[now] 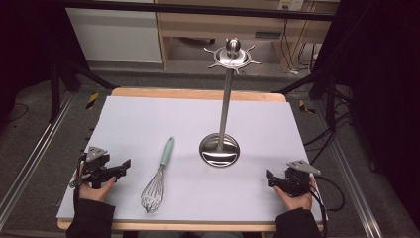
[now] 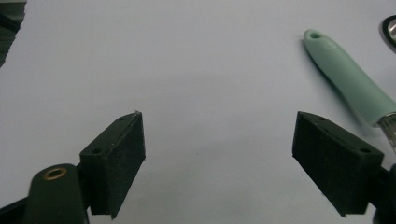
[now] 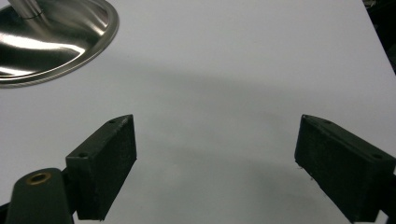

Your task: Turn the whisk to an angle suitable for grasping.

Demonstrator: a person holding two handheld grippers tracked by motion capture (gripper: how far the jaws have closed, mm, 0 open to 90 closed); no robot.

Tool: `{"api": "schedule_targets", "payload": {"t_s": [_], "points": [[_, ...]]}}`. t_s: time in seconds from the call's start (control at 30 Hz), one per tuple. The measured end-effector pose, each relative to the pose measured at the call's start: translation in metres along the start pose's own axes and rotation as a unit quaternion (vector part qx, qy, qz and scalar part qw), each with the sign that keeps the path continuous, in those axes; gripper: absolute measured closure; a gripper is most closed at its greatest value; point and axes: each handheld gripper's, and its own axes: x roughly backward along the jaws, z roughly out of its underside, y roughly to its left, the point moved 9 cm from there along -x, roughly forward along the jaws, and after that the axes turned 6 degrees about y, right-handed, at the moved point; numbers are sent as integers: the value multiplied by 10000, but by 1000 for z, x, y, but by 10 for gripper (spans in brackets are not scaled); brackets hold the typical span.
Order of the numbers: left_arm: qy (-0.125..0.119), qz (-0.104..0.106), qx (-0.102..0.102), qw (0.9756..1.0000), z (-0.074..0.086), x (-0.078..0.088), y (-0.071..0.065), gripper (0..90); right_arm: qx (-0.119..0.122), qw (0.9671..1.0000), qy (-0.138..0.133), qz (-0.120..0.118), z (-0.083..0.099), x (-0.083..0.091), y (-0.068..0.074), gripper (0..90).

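Note:
A whisk (image 1: 158,177) with a mint-green handle (image 2: 351,82) and wire head lies on the white sheet, left of centre. A steel utensil stand (image 1: 224,101) rises from a round base (image 3: 51,37) at the middle, with hooks around its top (image 1: 233,54). My left gripper (image 1: 122,167) rests at the sheet's front left, left of the whisk, open and empty (image 2: 217,154). Over at the front right sits my right gripper (image 1: 274,179), jaws wide apart with nothing between them (image 3: 215,158).
The white sheet (image 1: 148,119) covers a wooden table (image 1: 198,93). Dark tripod legs (image 1: 74,69) and cables (image 1: 337,129) stand on the floor beside the table. A wooden cabinet (image 1: 208,29) is behind it.

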Motion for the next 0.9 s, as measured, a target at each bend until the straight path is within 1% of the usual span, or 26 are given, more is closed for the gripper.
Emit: {"api": "schedule_targets", "payload": {"t_s": [0.1, 0.13, 0.23, 0.27, 0.37, 0.4, 0.43, 0.47, 0.5, 0.53, 0.57, 0.6, 0.7, 0.73, 0.77, 0.83, 0.9], "points": [[-34, 56, 2, 10000, -1, 2, -3, 192, -34, 10000, -2, -28, 0, 1, 1, 133], [-60, 72, -28, 10000, -2, 4, -6, 200, -62, 9999, -10, -119, 0, 2, 3, 149], [-49, 108, -43, 9999, -3, 5, -8, 216, -65, 9999, -26, -133, 1, 2, 4, 150], [-48, 115, -61, 9999, -4, 6, -9, 227, -40, 9999, -69, -122, 0, 3, 5, 150], [-26, 177, -114, 9998, -6, 7, -14, 231, -33, 9999, -95, -130, 0, 3, 6, 150], [-29, 234, -151, 9996, -8, 9, -17, 235, -29, 9999, -81, -120, 0, 4, 7, 150], [-29, 234, -151, 9996, -8, 9, -17, 235, -19, 9999, -83, -131, 0, 4, 8, 150], [-40, 274, -191, 9994, -10, 10, -22, 235, -16, 9999, -83, -127, 0, 4, 8, 150], [-40, 274, -191, 9994, -10, 10, -22, 235, -16, 9999, -83, -127, 0, 4, 8, 150], [-57, 322, -248, 9992, -13, 12, -26, 235, -11, 9999, -72, -125, 1, 3, 8, 149], [-57, 322, -248, 9992, -13, 12, -26, 235, -11, 9999, -72, -125, 1, 3, 8, 149], [-87, 368, -276, 9989, -16, 14, -31, 235, 12, 9999, -69, -115, 1, 3, 8, 149], [-107, 434, -362, 9983, -20, 17, -37, 235, 8, 9999, -27, -127, 2, 2, 9, 150], [-87, 458, -410, 9981, -21, 18, -40, 234, 27, 9999, -19, -126, 2, 2, 9, 149], [-87, 458, -410, 9981, -21, 18, -40, 233, 27, 9999, -19, -126, 2, 2, 9, 149], [-29, 526, -516, 9973, -23, 18, -46, 231, 48, 9999, -11, -129, 2, 2, 10, 150], [-29, 546, -530, 9971, -24, 18, -49, 230, 56, 9999, -6, -123, 2, 1, 10, 151]]}}
